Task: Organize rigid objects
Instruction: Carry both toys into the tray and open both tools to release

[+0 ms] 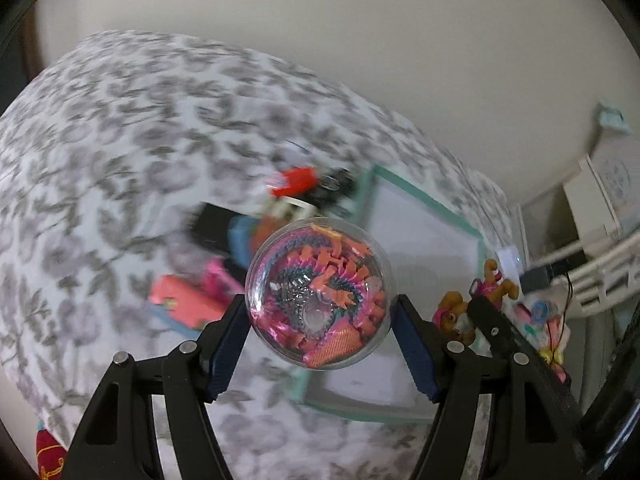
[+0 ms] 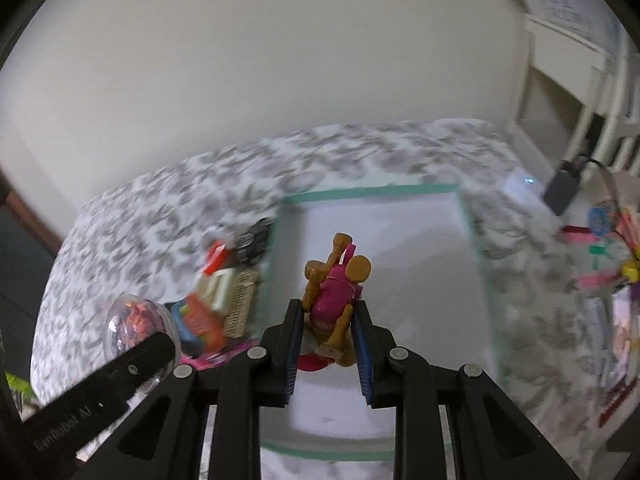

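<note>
The left gripper (image 1: 320, 312) is clamping one clear plastic ball (image 1: 320, 294), its blue pads (image 1: 226, 350) pressing on the ball's two sides with the jaws standing fairly wide. The ball is round, so it is showing no long axis; inside it a pink, orange and blue segmented toy is lying coiled. The ball is hanging in the air above the floral bedspread (image 1: 120, 140), over the near-left corner of the white sheet with a teal border (image 1: 416, 236).

The right gripper (image 2: 326, 336) is pinching one brown and pink toy dog figure (image 2: 334, 292) between narrow jaws. The figure's long axis is running along the fingers and away from the camera, with its brown limbs sticking up and outward beyond the fingertips. It is hanging over the white sheet (image 2: 400, 240), apart from it.

Both grippers are tilting steeply downward at the bed, side by side, each showing at the edge of the other's view.

One blurred pile of small toys (image 2: 224, 296) is lying on the bedspread just beside the sheet's left edge; its pieces are too smeared to count. A second cluster of colourful items (image 2: 612, 248) is lying at the right.
</note>
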`<action>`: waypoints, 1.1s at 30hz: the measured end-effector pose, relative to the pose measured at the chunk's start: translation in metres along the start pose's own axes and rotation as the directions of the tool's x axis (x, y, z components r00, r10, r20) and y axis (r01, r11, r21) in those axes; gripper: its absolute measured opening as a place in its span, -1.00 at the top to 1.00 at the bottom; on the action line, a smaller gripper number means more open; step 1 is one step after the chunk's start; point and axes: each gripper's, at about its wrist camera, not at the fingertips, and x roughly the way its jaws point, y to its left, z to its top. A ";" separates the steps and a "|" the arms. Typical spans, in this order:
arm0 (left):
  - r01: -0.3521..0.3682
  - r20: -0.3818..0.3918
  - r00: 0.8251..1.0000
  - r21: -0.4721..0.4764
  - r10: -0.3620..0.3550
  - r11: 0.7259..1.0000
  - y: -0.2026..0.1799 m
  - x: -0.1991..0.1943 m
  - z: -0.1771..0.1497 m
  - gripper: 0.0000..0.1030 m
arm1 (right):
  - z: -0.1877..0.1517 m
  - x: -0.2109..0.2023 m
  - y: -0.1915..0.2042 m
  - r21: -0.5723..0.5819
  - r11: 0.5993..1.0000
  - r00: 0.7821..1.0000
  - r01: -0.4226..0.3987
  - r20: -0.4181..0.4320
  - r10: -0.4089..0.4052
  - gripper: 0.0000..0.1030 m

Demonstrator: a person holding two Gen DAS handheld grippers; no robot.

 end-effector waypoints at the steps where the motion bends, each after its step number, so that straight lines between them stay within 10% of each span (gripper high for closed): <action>1: 0.005 -0.008 1.000 0.023 -0.005 1.000 -0.010 0.006 -0.002 -0.41 | 0.002 -0.001 -0.010 0.016 1.000 1.000 0.017 0.002 -0.017 0.49; 11: 0.016 -0.095 0.995 0.174 0.001 0.985 -0.051 0.059 -0.027 -0.41 | 0.012 -0.005 -0.074 0.083 0.984 0.988 0.156 -0.002 -0.156 0.49; 33: 0.019 -0.119 0.993 0.221 0.007 0.975 -0.050 0.068 -0.033 -0.39 | -0.018 0.056 -0.074 0.027 0.975 0.958 0.221 -0.193 -0.212 0.48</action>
